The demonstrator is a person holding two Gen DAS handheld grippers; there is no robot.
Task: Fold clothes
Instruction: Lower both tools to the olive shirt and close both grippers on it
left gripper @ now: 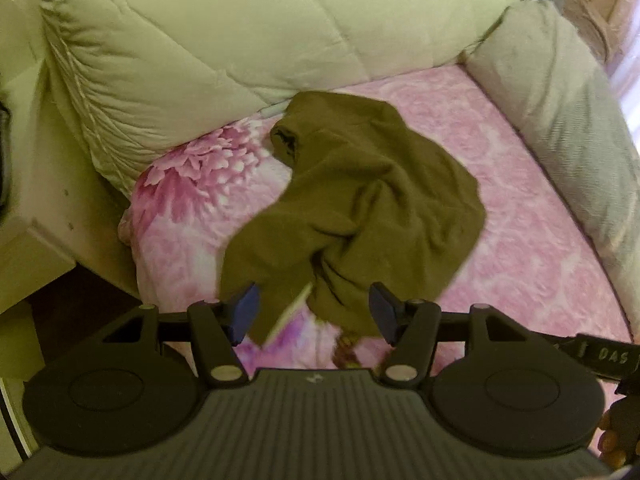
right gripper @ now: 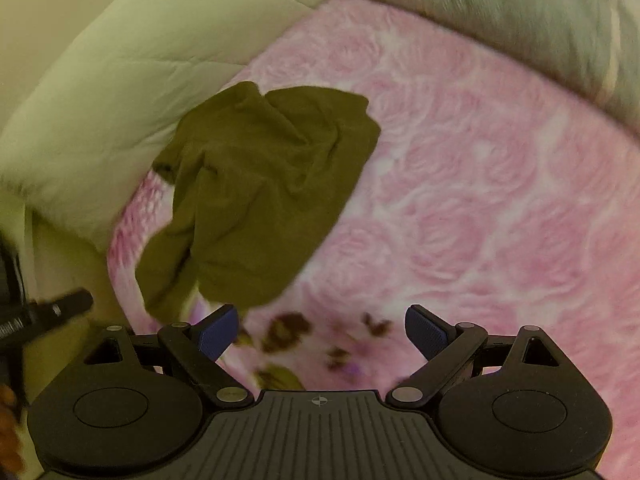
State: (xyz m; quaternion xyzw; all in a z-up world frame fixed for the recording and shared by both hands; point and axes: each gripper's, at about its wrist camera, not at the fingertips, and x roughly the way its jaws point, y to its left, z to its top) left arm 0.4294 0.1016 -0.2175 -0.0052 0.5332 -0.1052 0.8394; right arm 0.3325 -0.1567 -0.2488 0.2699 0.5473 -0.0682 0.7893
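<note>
An olive-green garment (left gripper: 360, 200) lies crumpled on a pink rose-patterned bedsheet (left gripper: 520, 208). In the left wrist view my left gripper (left gripper: 314, 312) hovers open above the garment's near edge, blue pads wide apart, nothing pinched. In the right wrist view the same olive garment (right gripper: 260, 184) lies left of centre on the pink sheet (right gripper: 480, 200). My right gripper (right gripper: 320, 334) is open over bare sheet just right of the garment's near corner, apart from the cloth.
A pale green quilt (left gripper: 208, 40) is bunched along the far side of the bed, and a grey-green blanket (left gripper: 568, 120) lies along the right. A cream nightstand (left gripper: 24, 208) stands left. The left gripper's body (right gripper: 44, 316) shows at the right view's left edge.
</note>
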